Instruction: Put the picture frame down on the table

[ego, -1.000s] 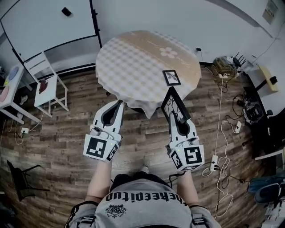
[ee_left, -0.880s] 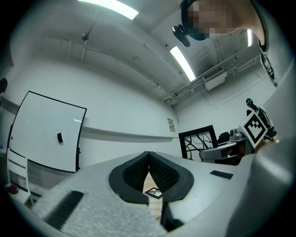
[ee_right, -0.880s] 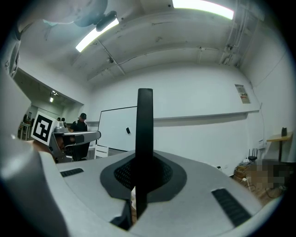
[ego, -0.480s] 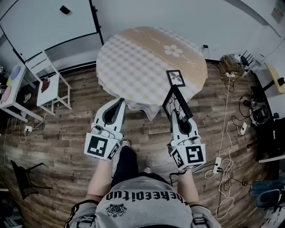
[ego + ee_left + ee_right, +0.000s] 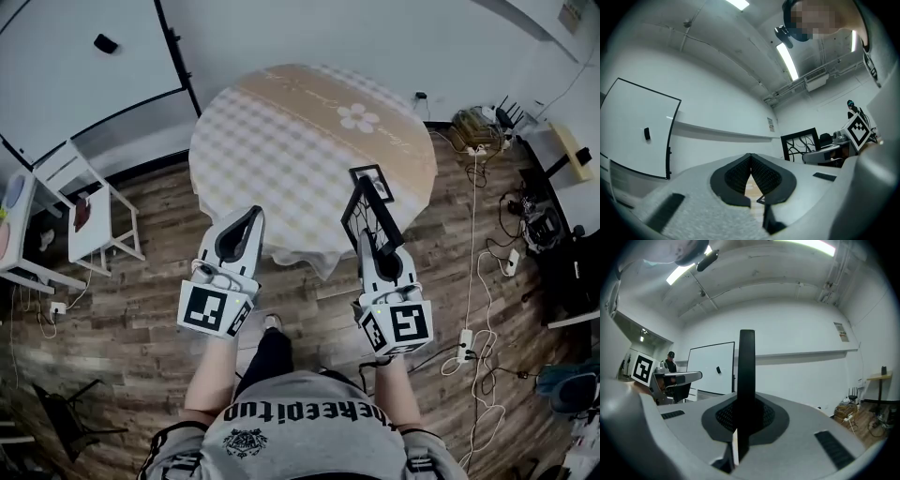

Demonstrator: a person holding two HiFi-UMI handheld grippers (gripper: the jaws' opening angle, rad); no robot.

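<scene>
The black picture frame (image 5: 364,214) stands on edge in the right gripper (image 5: 376,249), whose jaws pinch its lower rim, so the right gripper view shows it as a thin dark bar (image 5: 746,380) rising between them. It is held in the air over the near edge of the round, check-clothed tabletop (image 5: 281,141), close to a smaller frame (image 5: 372,183) that lies flat on the cloth. The left gripper (image 5: 246,225) hangs level beside it over the wooden floor (image 5: 141,281), its jaws pressed together on nothing.
</scene>
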